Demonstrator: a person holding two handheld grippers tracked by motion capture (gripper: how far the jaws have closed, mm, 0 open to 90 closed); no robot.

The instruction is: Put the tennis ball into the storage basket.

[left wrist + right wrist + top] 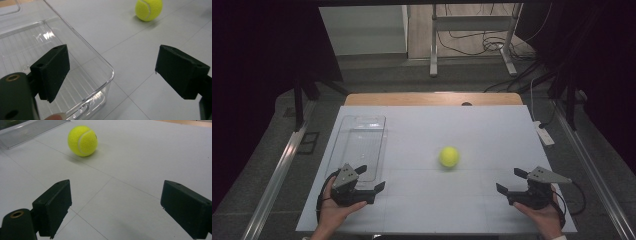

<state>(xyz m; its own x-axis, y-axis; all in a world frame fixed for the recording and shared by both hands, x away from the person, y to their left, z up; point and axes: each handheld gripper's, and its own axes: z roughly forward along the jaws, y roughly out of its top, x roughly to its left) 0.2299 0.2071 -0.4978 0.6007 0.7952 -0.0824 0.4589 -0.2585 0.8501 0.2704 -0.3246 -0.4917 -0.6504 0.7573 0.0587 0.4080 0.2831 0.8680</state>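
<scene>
A yellow tennis ball rests on the white table top, a little right of centre. A clear plastic tray lies empty along the left side. My left gripper is open at the tray's near right corner, one jaw over the tray and the other over the table. My right gripper is open near the front right, nothing between its jaws, the ball ahead and to its left.
A white remote-like object lies at the table's right edge. Beyond the table's wooden far edge stand a metal frame and floor cables. Rails run along both sides.
</scene>
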